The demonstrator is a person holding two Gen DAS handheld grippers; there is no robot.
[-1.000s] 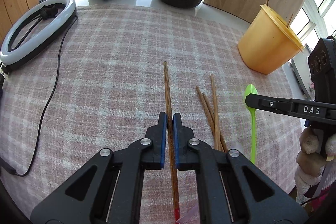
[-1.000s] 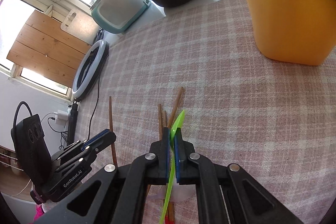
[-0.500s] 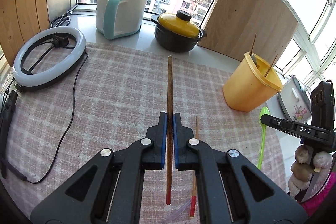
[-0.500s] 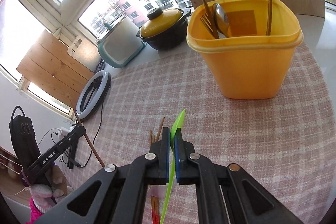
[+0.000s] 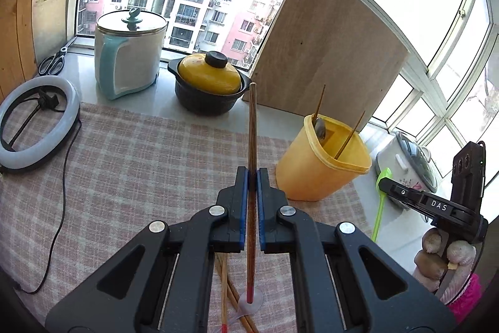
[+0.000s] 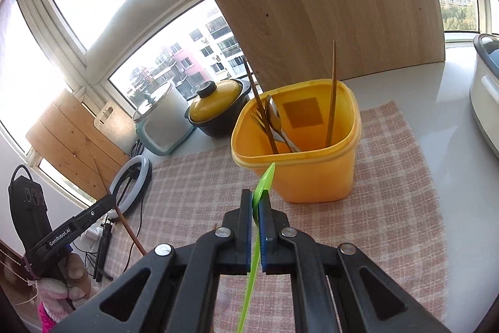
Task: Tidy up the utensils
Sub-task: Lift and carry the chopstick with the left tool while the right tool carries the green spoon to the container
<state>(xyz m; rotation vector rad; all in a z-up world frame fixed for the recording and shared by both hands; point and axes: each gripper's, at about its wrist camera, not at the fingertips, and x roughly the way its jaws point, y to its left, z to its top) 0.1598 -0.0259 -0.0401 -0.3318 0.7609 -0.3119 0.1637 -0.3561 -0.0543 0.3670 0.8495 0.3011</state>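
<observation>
Wooden chopstick: long brown stick pinched between the closed jaws of the left gripper, in the air.
Green spoon: thin plastic spoon clamped in the right gripper, bowl tip near the yellow plastic tub.
Done: tub already holds chopsticks, metal spoon.
Left: both held pieces; more chopsticks lie on the checked cloth.

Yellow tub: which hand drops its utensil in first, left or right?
Likely right. Its tongs hold the green spoon with the tip just short of the yellow tub rim; the left tongs' chopstick points well beside the tub.
</observation>
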